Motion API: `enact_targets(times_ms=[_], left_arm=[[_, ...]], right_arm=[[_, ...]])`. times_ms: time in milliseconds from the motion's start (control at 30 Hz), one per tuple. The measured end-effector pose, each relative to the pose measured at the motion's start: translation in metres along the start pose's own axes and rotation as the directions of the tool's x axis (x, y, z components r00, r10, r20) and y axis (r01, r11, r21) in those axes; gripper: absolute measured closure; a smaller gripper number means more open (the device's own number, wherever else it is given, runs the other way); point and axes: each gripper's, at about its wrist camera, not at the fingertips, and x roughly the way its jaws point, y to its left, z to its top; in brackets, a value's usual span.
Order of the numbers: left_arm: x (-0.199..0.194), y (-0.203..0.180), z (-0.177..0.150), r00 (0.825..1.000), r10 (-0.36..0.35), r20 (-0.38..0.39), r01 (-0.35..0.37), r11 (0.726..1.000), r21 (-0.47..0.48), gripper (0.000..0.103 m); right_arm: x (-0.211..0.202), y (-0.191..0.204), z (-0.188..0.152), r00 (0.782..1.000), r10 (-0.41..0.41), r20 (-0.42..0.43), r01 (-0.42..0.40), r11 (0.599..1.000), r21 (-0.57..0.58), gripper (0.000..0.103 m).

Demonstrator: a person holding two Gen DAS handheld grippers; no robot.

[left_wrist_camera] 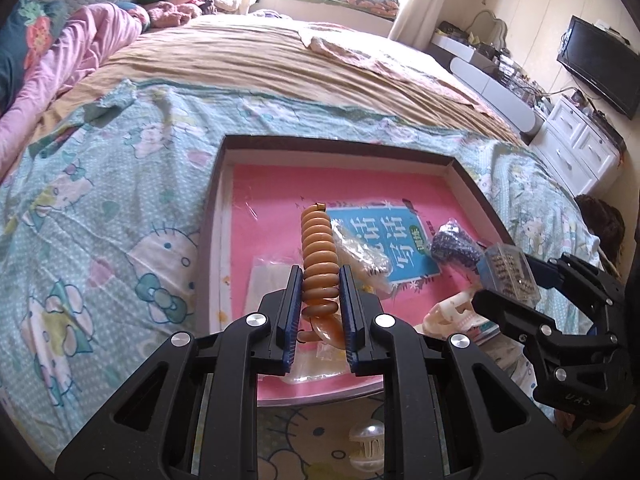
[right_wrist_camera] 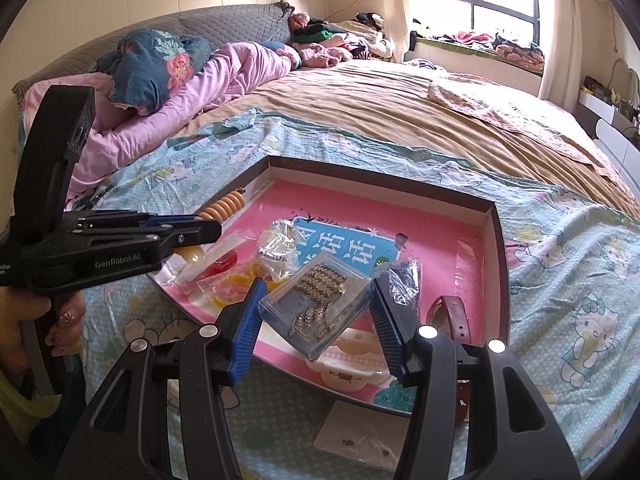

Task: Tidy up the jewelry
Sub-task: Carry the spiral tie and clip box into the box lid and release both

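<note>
A shallow box with a pink floor lies on the bed; it also shows in the right wrist view. My left gripper is shut on an orange spiral bracelet and holds it upright over the box; the bracelet shows in the right wrist view too. My right gripper is shut on a clear plastic case of rhinestone jewelry, held tilted above the box's near side; the case also shows in the left wrist view.
In the box lie several bagged pieces, a dark beaded bag, a red-brown strap and a cream clip. An earring card and a white bead ball lie on the sheet. White drawers stand right.
</note>
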Motion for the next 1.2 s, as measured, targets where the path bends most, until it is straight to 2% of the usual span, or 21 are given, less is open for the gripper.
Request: enact_targets(times_ms=[300, 400, 467, 533, 1033, 1200], left_arm=[[0.011, 0.004, -0.003, 0.999, -0.006, -0.035, 0.006, 1.000, 0.003, 0.091], [0.012, 0.005, -0.002, 0.999, -0.006, -0.034, 0.006, 1.000, 0.001, 0.082], [0.013, 0.007, -0.001, 0.999, -0.009, -0.035, 0.009, 1.000, -0.008, 0.082], [0.012, 0.011, 0.000, 0.999, -0.008, -0.036, 0.008, 1.000, -0.016, 0.076], [-0.002, 0.028, 0.004, 1.000, 0.007, -0.015, -0.008, 0.998, -0.067, 0.063], [-0.006, 0.030, 0.004, 1.000, -0.002, -0.012, 0.001, 0.997, -0.074, 0.062]], right_arm=[[0.015, 0.000, 0.001, 1.000, -0.006, -0.020, 0.006, 1.000, -0.003, 0.052], [0.021, 0.000, 0.001, 0.999, -0.005, -0.032, 0.005, 1.000, -0.006, 0.052], [0.024, 0.000, 0.002, 0.999, -0.006, -0.038, 0.006, 1.000, -0.005, 0.052], [0.028, 0.000, 0.002, 0.999, -0.005, -0.043, 0.005, 1.000, -0.004, 0.052], [0.053, 0.014, 0.003, 0.995, 0.005, -0.097, -0.009, 0.999, -0.034, 0.052], [0.057, 0.017, -0.001, 0.992, 0.009, -0.122, -0.013, 0.999, -0.035, 0.052]])
